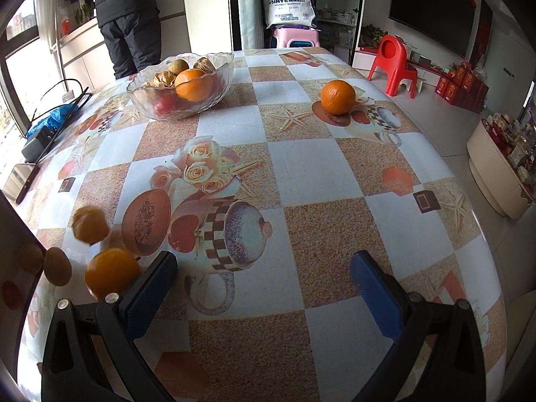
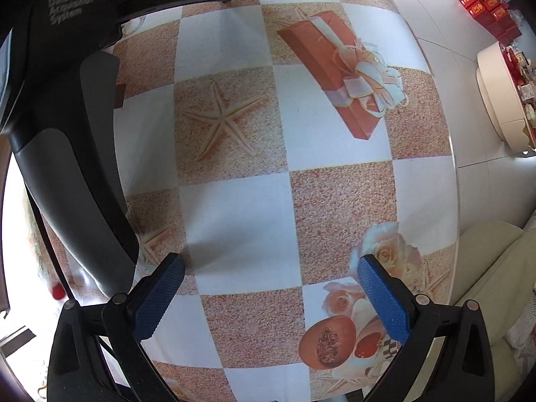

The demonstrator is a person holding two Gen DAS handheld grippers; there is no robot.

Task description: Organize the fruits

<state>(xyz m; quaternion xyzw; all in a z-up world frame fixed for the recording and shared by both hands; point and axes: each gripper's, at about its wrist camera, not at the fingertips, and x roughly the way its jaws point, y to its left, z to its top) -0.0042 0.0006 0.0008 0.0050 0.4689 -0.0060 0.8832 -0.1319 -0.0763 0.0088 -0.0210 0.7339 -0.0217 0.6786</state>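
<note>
A glass bowl (image 1: pixel 182 83) stands near the far left corner of the tabletop (image 1: pixel 301 167) and holds an orange (image 1: pixel 194 83) at its front, a greenish fruit behind it, brown wrinkled fruits alongside and a red fruit low against the glass. A loose orange (image 1: pixel 337 96) sits apart toward the far right edge, on the patterned cloth. By the near left edge lie a second loose orange (image 1: pixel 112 276), just beside the left tool's left finger, a yellowish fruit (image 1: pixel 90 223) slightly farther in, and a brown fruit (image 1: pixel 57 265) close to the edge; all three are blurred. The left tool (image 1: pixel 264 268) hovers over the near part of the tabletop, jaws spread wide, nothing between them. The right tool (image 2: pixel 271 271) is likewise wide and empty above a bare checkered patch of cloth; the black body of the other device (image 2: pixel 67 117) crosses its view at left. A person in dark clothing (image 1: pixel 127 16) stands beyond the far edge.
</note>
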